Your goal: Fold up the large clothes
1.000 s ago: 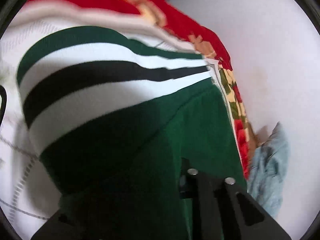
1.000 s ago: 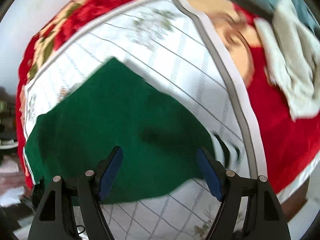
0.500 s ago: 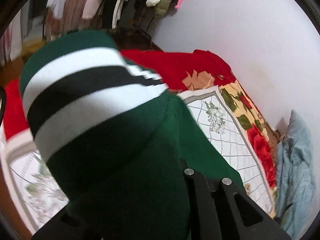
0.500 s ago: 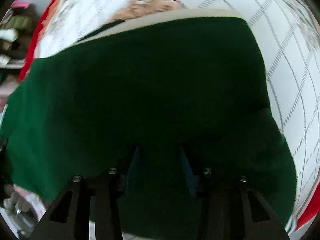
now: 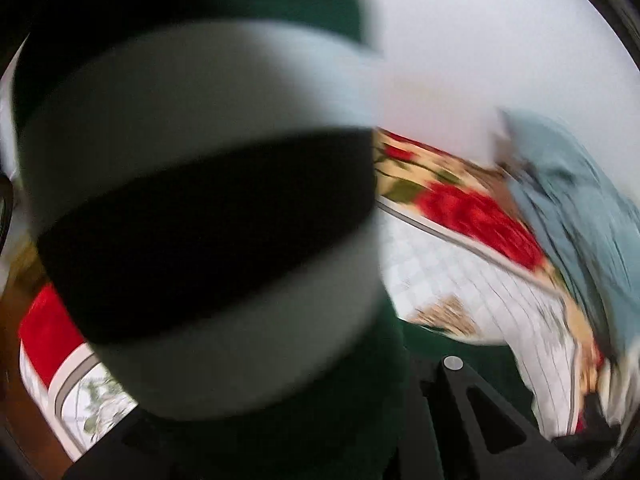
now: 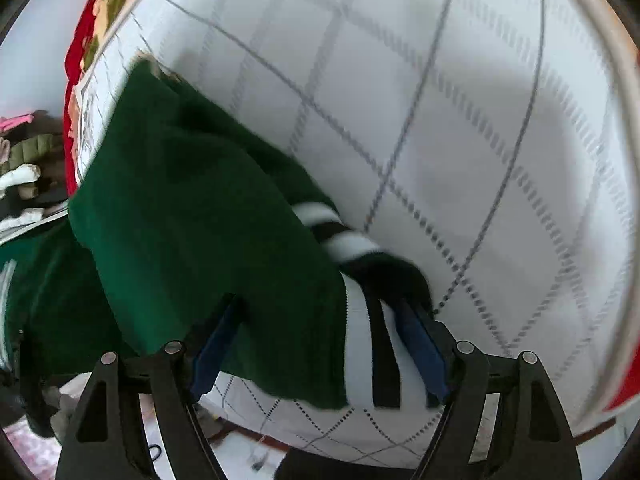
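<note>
White quilted bedspread with a grey diamond grid [image 6: 460, 128] lay under everything. Right gripper [image 6: 320, 344] stood wide apart, released, straddling the dark green knit sweater with white and black stripes [image 6: 192, 216], apparently half folded. Left gripper [image 5: 400, 408] looked clenched on its lifted striped part, though blurred.

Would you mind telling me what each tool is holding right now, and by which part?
The left tool grips the dark green knit sweater near its striped band; the right tool stands open around the striped edge.
</note>
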### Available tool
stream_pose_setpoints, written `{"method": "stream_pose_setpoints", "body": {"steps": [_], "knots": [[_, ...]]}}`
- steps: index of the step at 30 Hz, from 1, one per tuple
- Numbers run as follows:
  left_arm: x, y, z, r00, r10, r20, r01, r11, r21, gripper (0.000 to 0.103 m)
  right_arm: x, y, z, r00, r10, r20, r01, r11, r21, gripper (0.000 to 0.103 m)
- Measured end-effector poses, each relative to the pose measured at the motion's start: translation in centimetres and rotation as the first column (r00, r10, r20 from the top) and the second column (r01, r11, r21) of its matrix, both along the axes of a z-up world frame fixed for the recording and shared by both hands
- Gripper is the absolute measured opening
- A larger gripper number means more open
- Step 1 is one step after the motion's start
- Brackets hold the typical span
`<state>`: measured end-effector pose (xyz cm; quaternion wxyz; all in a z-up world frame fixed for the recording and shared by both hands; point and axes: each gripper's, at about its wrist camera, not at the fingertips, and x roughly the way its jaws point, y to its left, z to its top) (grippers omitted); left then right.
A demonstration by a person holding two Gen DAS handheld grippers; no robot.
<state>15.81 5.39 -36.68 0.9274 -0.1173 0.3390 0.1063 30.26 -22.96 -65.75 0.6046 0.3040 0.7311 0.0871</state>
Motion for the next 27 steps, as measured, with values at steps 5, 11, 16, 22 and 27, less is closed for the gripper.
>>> {"method": "stream_pose_setpoints", "body": {"steps": [5, 11, 16, 22, 27], "knots": [[1.4, -9.2, -1.8, 0.959, -0.277, -0.053, 0.279, 0.960, 0.018, 0.008, -0.8, 1.2, -1.2, 0.998, 0.024, 0.051, -0.026, 0.999, 0.033, 0.081], [1.2, -18.4, -10.2, 0.840, -0.485, -0.242, 0.494, 0.869, -0.027, 0.008, -1.2, 0.3, -1.7, 0.999, 0.016, 0.050, -0.021, 0.995, 0.095, 0.081], [2.0, -19.4, -13.2, 0.818, -0.478, -0.319, 0.501, 0.865, -0.013, 0.011, -1.6, 0.0, -2.1, 0.999, 0.031, 0.036, -0.034, 0.994, 0.108, 0.080], [1.6, -19.2, -11.0, 0.789, -0.479, -0.385, 0.517, 0.856, -0.006, 0.023, -1.4, -4.1, 0.8, 0.997, -0.009, 0.073, 0.007, 1.000, 0.024, 0.080], [-0.4, -17.1, -10.0, 0.786, -0.442, -0.432, 0.446, 0.890, -0.098, 0.086, -2.8, -8.7, 4.9, 0.984, -0.111, 0.140, 0.104, 0.993, 0.054, 0.083]]}}
